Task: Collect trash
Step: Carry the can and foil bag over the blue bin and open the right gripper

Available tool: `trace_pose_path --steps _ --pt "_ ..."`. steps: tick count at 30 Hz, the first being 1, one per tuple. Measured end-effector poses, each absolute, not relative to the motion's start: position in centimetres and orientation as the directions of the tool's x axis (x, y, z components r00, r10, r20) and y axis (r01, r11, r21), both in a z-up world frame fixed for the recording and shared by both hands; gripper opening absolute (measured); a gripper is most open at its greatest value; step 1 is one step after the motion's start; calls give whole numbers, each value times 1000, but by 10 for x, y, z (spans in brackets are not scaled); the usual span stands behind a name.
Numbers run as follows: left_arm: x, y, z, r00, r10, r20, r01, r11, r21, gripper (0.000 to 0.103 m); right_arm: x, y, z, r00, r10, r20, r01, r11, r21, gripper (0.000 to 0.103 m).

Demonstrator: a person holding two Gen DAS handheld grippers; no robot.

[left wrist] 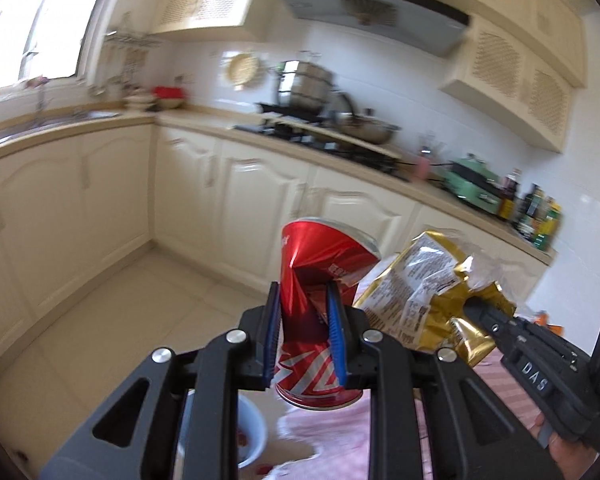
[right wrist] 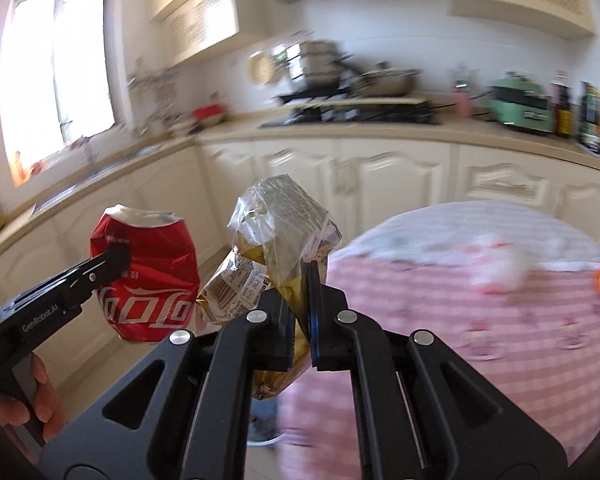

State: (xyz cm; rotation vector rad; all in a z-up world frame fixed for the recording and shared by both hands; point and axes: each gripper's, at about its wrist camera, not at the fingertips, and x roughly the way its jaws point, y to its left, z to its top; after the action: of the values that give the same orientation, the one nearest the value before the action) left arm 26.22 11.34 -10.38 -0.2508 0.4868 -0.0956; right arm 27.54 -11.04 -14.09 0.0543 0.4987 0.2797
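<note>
Item 1: crushed red Coca-Cola can (left wrist: 320,300), centre of the left wrist view. White script logo reads upside down in the right wrist view (right wrist: 148,276), where small white characters also show on the red body, too small to read. Aluminium body deeply dented and folded at mid-height; silver rim buckled at the top end. Clamped across its pinched waist by the left gripper (left wrist: 303,300), blue pads pressing on both sides. Held in the air, clear of any surface.

Item 2: crumpled snack wrapper (right wrist: 276,240), gold foil with a clear plastic panel, centre of the right wrist view. White label panels with dense black print, illegible. Pinched by the right gripper (right wrist: 302,280), jaws closed tight on the foil. In the left wrist view the wrapper (left wrist: 424,292) sits right of centre, just beside the can. Also held in the air.

Markings on the tools: "DAS" on the side of the right gripper in the left wrist view; "GenRobot.AI" on the left gripper's body at lower left of the right wrist view. A hand (right wrist: 40,396) grips that tool's handle.

Surroundings: table with pink-and-white checked cloth (right wrist: 480,320), right half of the right wrist view. White bowl (left wrist: 256,436) on the floor, lower centre of the left wrist view. Cream kitchen cabinets (left wrist: 112,200) behind; gas stove (right wrist: 352,114) with pots; green appliance (right wrist: 520,108); dark bottles (right wrist: 562,108) at upper right. Background blurred.
</note>
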Motion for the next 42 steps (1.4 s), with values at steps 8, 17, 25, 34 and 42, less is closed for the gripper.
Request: trace_pose_path --steps 8,17,25,34,42 --pt "272 202 -179 816 4 -578 -179 953 -246 21 308 -14 -214 740 334 -585 -372 927 59 6" --pt "313 236 -289 668 -4 -745 -270 931 -247 21 352 39 -337 598 271 -755 -390 921 21 6" --pt "341 247 -359 558 1 -830 -316 925 -212 21 389 49 -419 510 231 -829 -362 931 36 6" --pt "365 247 -402 495 -39 -868 -322 920 -225 21 418 53 -456 473 215 -855 -344 938 46 22" --pt "372 241 -413 479 -52 -876 -316 921 -227 21 425 50 -462 458 221 -861 -343 937 59 36"
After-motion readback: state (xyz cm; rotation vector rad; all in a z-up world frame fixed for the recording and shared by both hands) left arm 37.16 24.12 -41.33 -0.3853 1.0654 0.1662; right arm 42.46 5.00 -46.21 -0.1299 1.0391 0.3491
